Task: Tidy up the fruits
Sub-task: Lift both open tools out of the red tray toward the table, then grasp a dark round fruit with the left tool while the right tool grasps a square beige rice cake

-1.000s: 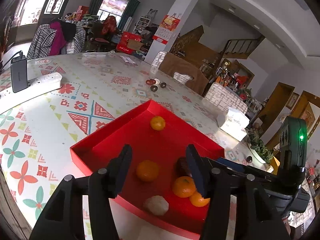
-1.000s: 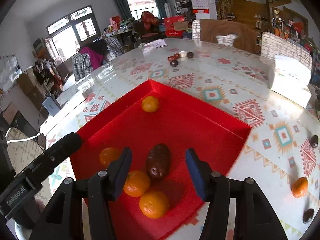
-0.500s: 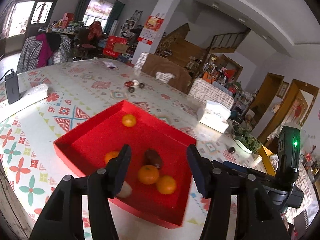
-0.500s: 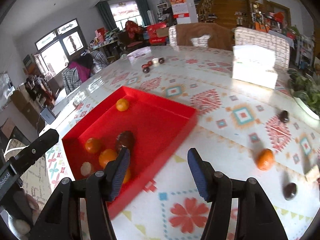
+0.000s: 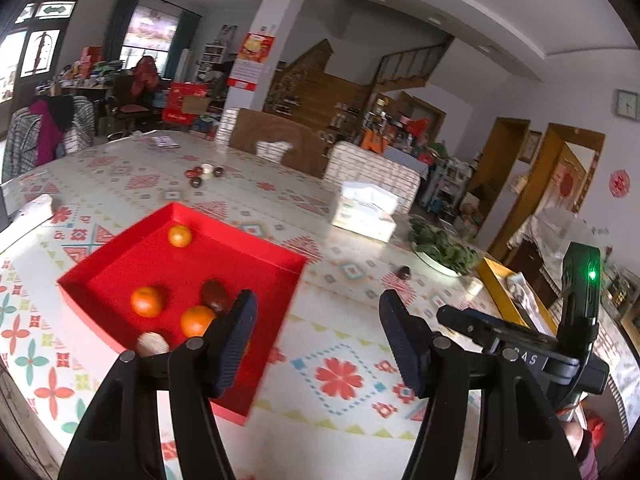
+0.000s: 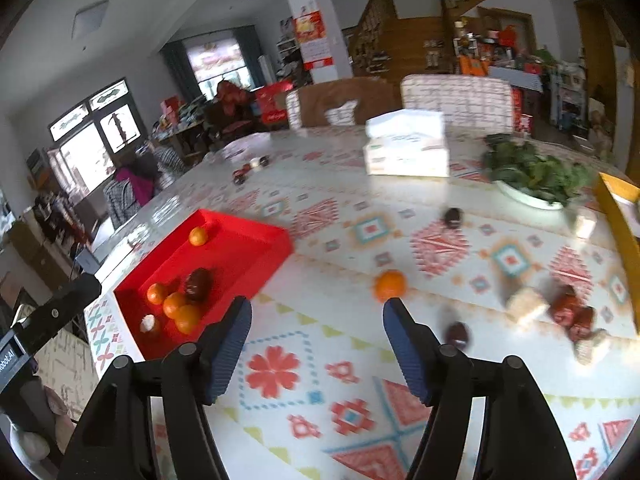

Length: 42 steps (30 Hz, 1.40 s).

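Note:
A red tray (image 5: pixel 256 248) (image 6: pixel 256 236) on the patterned table holds several oranges, a dark brown fruit (image 5: pixel 214 294) (image 6: pixel 198 282) and a pale round one (image 5: pixel 152 344). My left gripper (image 5: pixel 316 304) hangs over the bare tablecloth just right of the tray, jaws opening, nothing between them. My right gripper (image 6: pixel 316 308) is further right, jaws opening and empty. A loose orange (image 6: pixel 389 285) lies just beyond its right fingertip. Two dark fruits (image 6: pixel 454 217) (image 6: pixel 457 333) lie on the cloth further right. The right gripper's body (image 5: pixel 520 356) shows in the left wrist view.
A tissue box (image 6: pixel 406 148) and a plate of greens (image 6: pixel 536 178) stand at the back right. Wrapped snacks (image 6: pixel 568 312) lie right of the loose orange, beside a yellow tray edge (image 6: pixel 620 216). Small items (image 5: pixel 204 172) sit mid-table. Chairs stand behind the far edge.
Both grippers have swung right, off the red tray and over the bare tablecloth, and their jaws stand wider. The tray's fruit has slid to the left of both views.

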{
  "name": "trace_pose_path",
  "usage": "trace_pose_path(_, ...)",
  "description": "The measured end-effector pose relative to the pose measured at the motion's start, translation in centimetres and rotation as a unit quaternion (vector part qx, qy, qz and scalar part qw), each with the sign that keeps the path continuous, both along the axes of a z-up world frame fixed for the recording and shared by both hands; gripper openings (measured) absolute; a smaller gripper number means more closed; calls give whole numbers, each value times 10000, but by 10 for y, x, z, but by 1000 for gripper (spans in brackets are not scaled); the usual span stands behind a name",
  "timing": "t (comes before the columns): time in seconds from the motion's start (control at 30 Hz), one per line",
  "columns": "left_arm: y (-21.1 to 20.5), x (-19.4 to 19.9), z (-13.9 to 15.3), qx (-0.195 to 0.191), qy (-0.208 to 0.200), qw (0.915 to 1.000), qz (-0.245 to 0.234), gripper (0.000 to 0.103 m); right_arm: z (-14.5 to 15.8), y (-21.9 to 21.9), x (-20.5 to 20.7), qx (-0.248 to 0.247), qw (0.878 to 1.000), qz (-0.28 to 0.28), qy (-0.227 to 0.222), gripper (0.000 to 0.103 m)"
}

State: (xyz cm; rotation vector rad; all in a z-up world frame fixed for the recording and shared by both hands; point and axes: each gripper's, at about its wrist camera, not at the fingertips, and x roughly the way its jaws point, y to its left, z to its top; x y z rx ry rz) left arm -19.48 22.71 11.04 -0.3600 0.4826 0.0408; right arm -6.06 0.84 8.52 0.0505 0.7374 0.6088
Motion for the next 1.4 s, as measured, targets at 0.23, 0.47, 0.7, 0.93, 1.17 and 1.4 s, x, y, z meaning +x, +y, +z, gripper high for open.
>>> trace_pose_path(0.23,-22,8,-5,-34,111,9996,-255,63,0,-50,0,62,9992,-396,-1,74)
trace_pose_path(0.47,-32,20,-17,-117,335,9985,-412,63,-6,-97,11,172,9966,-805,94,75)
trace_pose_path(0.7,-32,35,-32,-375,472,9966,-554,63,-12,-127,25,204,9935,-1112,161,75)
trace_pose_path(0.93,-21,40,-39,-428,408,9979,-276,63,-9,-155,43,347,9871,-1549,200,75)
trace_pose_path(1.17,-23,54,-53,-660,690,9939,-556,63,-30,-161,63,-84,9836,-1770,324,73)
trace_pose_path(1.4,-51,71,-48,-380,710,9909,-1076,63,-52,-181,68,-559,9687,-2347,588,63)
